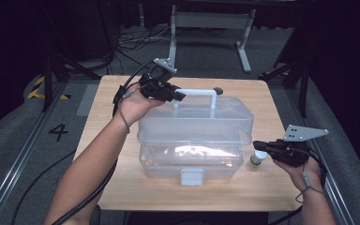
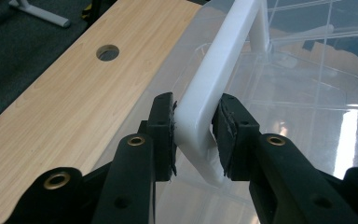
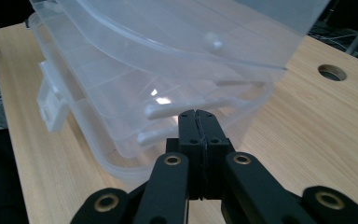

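High view: the clear plastic storage box (image 1: 194,136) sits near the middle of the wooden table (image 1: 112,108), its white front latch (image 1: 191,177) facing my edge. The lid (image 1: 201,115) is raised off the base at the front, with a gap showing between the two. A white carry handle (image 1: 201,96) stands upright on top of the lid.

My left gripper (image 1: 178,95) is at the handle's left end, on the far-left part of the box. Left gripper view: the handle (image 2: 214,79) runs up and away from me, and its rounded corner sits between my two pads (image 2: 167,135). Both pads lie against the white plastic, one on each side, so the left gripper is pinching the handle corner. Beyond the handle I see the clear ribbed top of the lid (image 2: 298,88) and, off to the left, a round cable hole (image 2: 107,52) in the table.

My right gripper (image 1: 258,146) is just beside the box's right end, low, pointing at the seam between lid and base. Its jaws are pressed together with nothing between them. Right gripper view: the closed tips (image 3: 198,122) sit just short of the lower tray's rim, and I cannot tell whether they touch it. The raised lid (image 3: 177,32) overhangs above.

A small capped bottle (image 1: 258,157) stands on the table just under the right gripper, apart from the box.
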Tool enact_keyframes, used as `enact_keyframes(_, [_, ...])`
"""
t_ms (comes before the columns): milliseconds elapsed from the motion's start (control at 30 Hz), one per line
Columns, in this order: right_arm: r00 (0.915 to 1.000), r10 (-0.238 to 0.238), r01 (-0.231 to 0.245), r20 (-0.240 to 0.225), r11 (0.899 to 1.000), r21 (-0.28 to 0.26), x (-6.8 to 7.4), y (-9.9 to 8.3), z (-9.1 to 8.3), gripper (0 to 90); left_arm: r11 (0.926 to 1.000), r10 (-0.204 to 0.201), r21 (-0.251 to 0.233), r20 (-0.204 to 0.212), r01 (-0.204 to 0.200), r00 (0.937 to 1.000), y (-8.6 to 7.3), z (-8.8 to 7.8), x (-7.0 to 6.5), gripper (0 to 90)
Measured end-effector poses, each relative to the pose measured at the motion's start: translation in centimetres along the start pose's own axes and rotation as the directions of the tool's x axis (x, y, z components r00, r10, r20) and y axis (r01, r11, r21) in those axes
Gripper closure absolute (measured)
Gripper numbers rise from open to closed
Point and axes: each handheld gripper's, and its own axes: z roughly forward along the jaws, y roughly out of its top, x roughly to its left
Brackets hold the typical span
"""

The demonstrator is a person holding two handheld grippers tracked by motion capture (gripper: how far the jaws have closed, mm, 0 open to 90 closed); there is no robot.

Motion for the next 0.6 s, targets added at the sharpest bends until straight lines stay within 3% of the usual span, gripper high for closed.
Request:
enact_keyframes(267, [0.9979, -0.008, 0.007, -0.064, 1.000, -0.019, 0.7, 0.4, 1.2, 89.8, 1.0000, -0.004, -0.002, 0.004, 0.005, 1.0000, 0.0, 0.0, 0.0, 69.4])
enact_keyframes(600, [0.9955, 0.001, -0.005, -0.095, 0.999, -0.038, 0.9, 0.5, 1.7, 89.7, 1.0000, -0.007, -0.004, 0.013, 0.007, 0.9999, -0.1, 0.0, 0.1, 69.4])
